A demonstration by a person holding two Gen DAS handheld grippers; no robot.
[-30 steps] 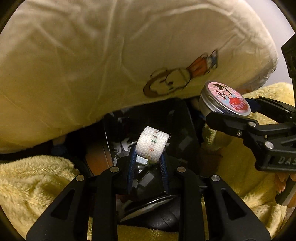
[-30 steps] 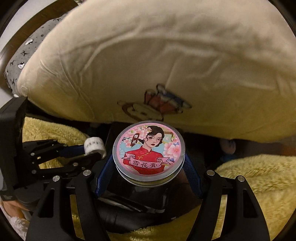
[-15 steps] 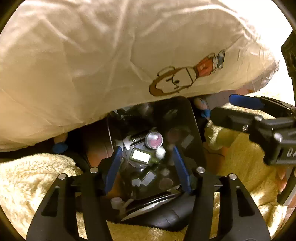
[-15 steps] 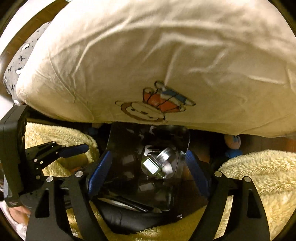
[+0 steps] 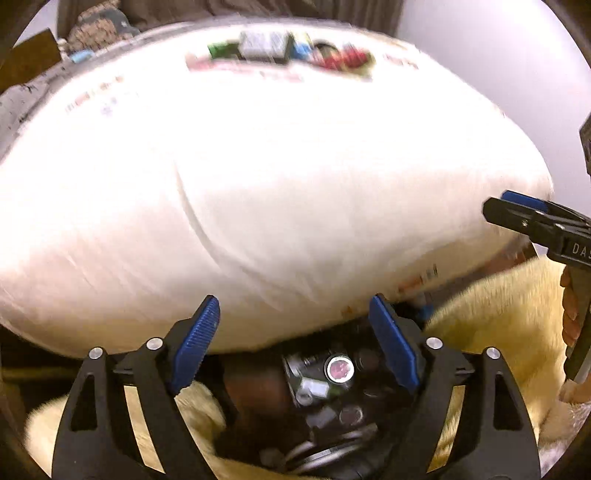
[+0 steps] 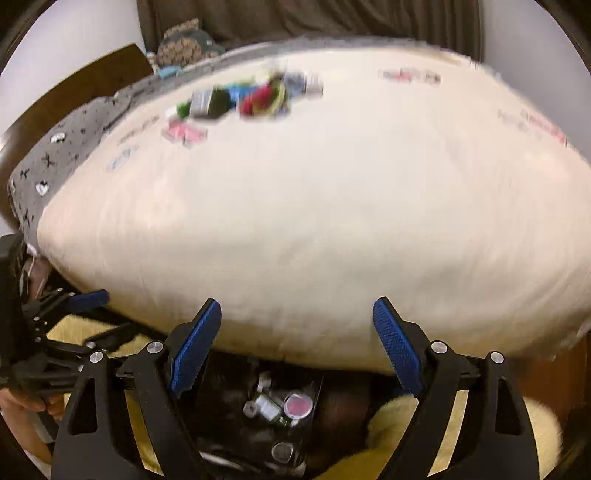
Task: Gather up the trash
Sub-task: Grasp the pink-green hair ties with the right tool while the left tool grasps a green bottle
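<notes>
Hanging spread and empty, left gripper and right gripper flank a bin — seemingly holding the pink-lidded tin.

A bedroom at home: big pillow, yellow fleece blanket, dark curtain.

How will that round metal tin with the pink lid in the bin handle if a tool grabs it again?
The round metal tin with the pink lid looks rigid, so it probably won't deform under the pads. Its smooth curved wall may slip or roll. It lies among loose clutter in the black bin, so neighbours would likely shift. The left tool is open wide enough.
</notes>
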